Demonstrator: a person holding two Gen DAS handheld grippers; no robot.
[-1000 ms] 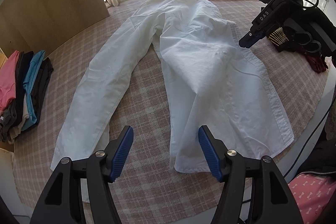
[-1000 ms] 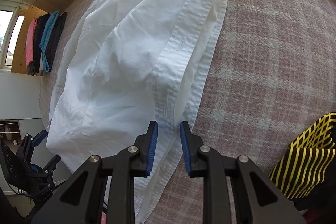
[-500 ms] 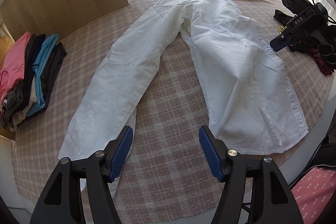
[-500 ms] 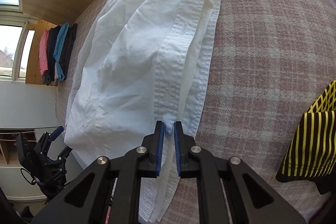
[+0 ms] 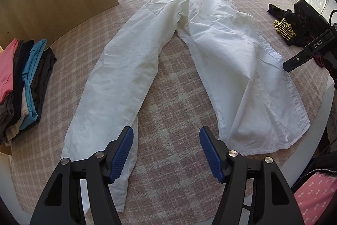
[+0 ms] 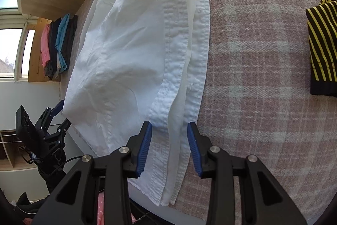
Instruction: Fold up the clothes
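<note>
Two grippers hover over one white shirt point(image 5: 221, 60), and neither has hold of it. On the right gripper point(image 6: 169, 146) the jaws are opening, the ribbed blue pads standing clear of the stitched button band point(image 6: 174, 60) that runs between them, so the fabric lies free. The left gripper point(image 5: 166, 154) hangs with jaws apart above bare checked cloth point(image 5: 174, 98), just beside the cuff end of the long sleeve point(image 5: 118, 81), probably lining up its next pick. Spread flat, collar toward the window, the shirt is thin, crinkled cotton, its body folded narrow and the sleeve splayed out. Off to the side sit a stack of folded clothes point(image 5: 23, 77) and a yellow-striped garment point(image 6: 322, 45).
</note>
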